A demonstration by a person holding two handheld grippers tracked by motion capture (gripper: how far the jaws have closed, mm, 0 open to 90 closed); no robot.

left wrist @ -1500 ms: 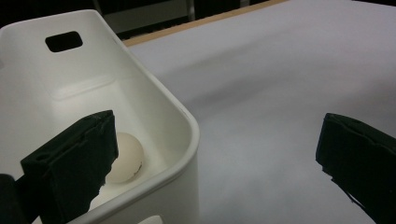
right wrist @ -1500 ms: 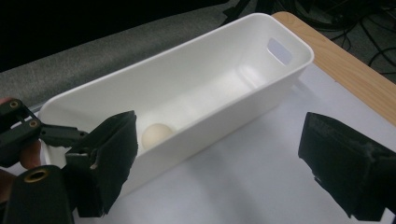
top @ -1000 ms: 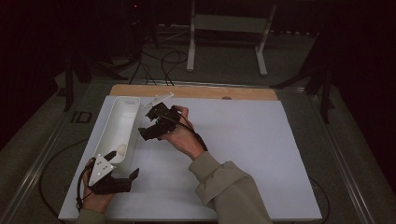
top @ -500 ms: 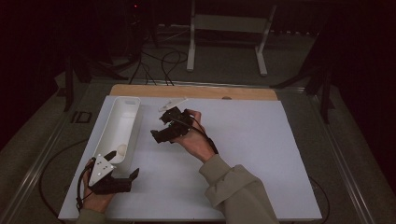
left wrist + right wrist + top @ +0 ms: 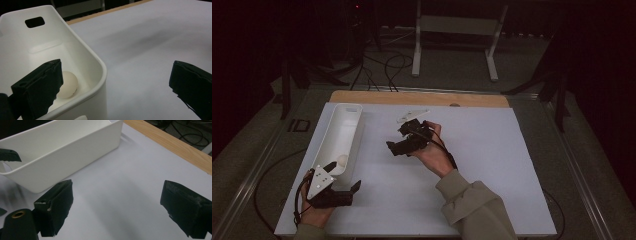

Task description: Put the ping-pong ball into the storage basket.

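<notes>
A long white bin [image 5: 354, 125] lies along the left side of the white table, with a small white ball [image 5: 343, 160] in its near end. My left gripper [image 5: 343, 176] is at the bin's near end and open. In the left gripper view, one jaw hangs over the bin beside the ball [image 5: 67, 84] and the other stands over bare table, so the open left gripper [image 5: 116, 75] straddles the bin's corner [image 5: 100, 67]. My right gripper [image 5: 398, 139] is held above the table's middle, open and empty, and points toward the bin [image 5: 62, 152].
A wooden strip [image 5: 422, 98] edges the table's far side, also seen in the right gripper view as the wooden strip [image 5: 172, 143]. Beyond it are cables and a white stand [image 5: 457, 30] on the floor. White table surface [image 5: 502, 165] stretches to the right.
My right gripper has moved right and a little nearer, away from the bin, still open. The left gripper has stayed at the bin's near end.
</notes>
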